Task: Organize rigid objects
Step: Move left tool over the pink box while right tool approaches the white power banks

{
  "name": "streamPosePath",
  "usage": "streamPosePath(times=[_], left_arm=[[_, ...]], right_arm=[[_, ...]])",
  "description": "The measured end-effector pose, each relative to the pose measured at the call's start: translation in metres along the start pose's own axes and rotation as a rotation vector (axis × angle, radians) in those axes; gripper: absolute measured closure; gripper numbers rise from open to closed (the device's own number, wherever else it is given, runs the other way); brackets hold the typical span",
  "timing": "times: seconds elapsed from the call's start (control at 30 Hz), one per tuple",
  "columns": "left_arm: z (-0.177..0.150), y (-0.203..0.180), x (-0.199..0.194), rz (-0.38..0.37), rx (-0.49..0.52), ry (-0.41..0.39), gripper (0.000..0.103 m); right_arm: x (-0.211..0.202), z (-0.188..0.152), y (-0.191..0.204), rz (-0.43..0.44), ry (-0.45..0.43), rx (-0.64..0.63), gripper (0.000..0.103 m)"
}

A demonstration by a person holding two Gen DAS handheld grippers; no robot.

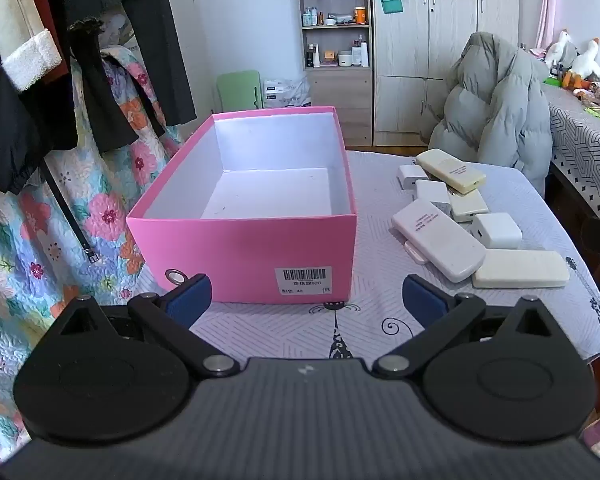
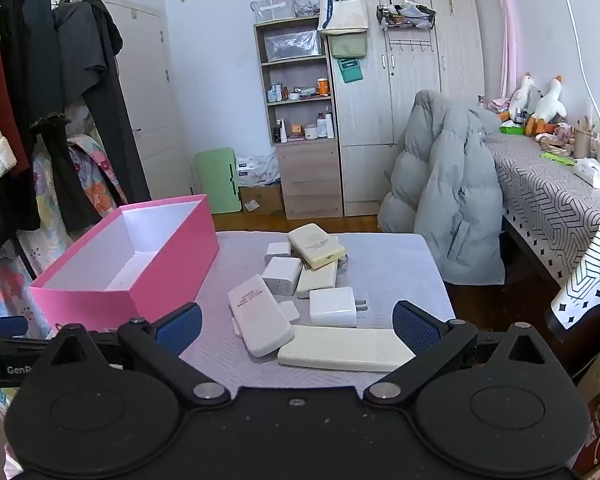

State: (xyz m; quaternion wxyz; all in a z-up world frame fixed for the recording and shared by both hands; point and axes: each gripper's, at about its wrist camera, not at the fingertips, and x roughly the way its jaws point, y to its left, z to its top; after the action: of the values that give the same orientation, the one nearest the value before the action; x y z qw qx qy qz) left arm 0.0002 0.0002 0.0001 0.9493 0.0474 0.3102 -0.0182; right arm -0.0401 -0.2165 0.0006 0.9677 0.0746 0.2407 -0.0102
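Observation:
An empty pink box [image 1: 244, 252] with a white inside stands on the lavender table cloth [image 1: 372, 320]; it also shows at the left in the right wrist view [image 2: 168, 256]. To its right lies a pile of several white and cream remotes and chargers [image 1: 460, 216], also seen in the right wrist view [image 2: 308, 288]. My left gripper [image 1: 306, 300] is open and empty, just in front of the box. My right gripper [image 2: 296, 326] is open and empty, its fingers either side of the nearest cream remote [image 2: 344, 348] and a white remote [image 2: 260, 320].
A grey puffer jacket [image 2: 440, 200] hangs over a chair behind the table. Clothes on a rack [image 2: 40, 100] hang at the left. A table with a patterned cloth [image 2: 552, 200] and clutter stands at the right. Shelves and a wardrobe [image 2: 380, 100] line the far wall.

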Motion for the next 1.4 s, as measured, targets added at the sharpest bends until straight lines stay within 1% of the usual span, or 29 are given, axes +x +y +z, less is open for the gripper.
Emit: streamPosePath(times=[0.13, 0.2, 0.33, 0.37, 0.5, 0.57, 0.7, 0.97, 1.27, 1.4], left_arm=[[0.000, 0.000, 0.001, 0.000, -0.005, 0.001, 0.000], [-0.001, 0.000, 0.001, 0.000, -0.005, 0.006, 0.000], [-0.003, -0.001, -0.002, 0.006, -0.002, 0.003, 0.000], [-0.001, -0.002, 0.007, 0.007, -0.005, 0.015, 0.000], [-0.003, -0.004, 0.005, 0.008, -0.002, -0.006, 0.000], [-0.003, -0.003, 0.004, 0.008, -0.006, -0.013, 0.000], [-0.002, 0.000, 0.004, -0.006, -0.031, -0.002, 0.000], [-0.002, 0.004, 0.007, 0.009, -0.044, 0.001, 0.000], [-0.005, 0.005, 0.014, 0.027, -0.030, 0.021, 0.000], [-0.006, 0.004, 0.014, 0.034, -0.019, 0.002, 0.000]], right_arm=[[0.000, -0.003, -0.002, -0.006, 0.009, 0.004, 0.000], [0.007, 0.001, -0.005, -0.015, 0.042, 0.016, 0.000], [0.006, -0.001, -0.007, -0.027, 0.041, 0.017, 0.000], [0.004, -0.004, -0.009, -0.027, 0.035, 0.015, 0.000], [0.006, -0.005, -0.012, -0.035, 0.036, 0.009, 0.000], [0.007, -0.005, -0.010, -0.029, 0.058, -0.005, 0.000], [0.009, -0.006, -0.010, -0.025, 0.080, 0.009, 0.000], [0.007, -0.006, -0.008, -0.046, 0.072, -0.004, 0.000], [0.010, -0.008, -0.007, -0.064, 0.084, -0.018, 0.000], [0.011, -0.008, -0.007, -0.074, 0.083, -0.021, 0.000]])
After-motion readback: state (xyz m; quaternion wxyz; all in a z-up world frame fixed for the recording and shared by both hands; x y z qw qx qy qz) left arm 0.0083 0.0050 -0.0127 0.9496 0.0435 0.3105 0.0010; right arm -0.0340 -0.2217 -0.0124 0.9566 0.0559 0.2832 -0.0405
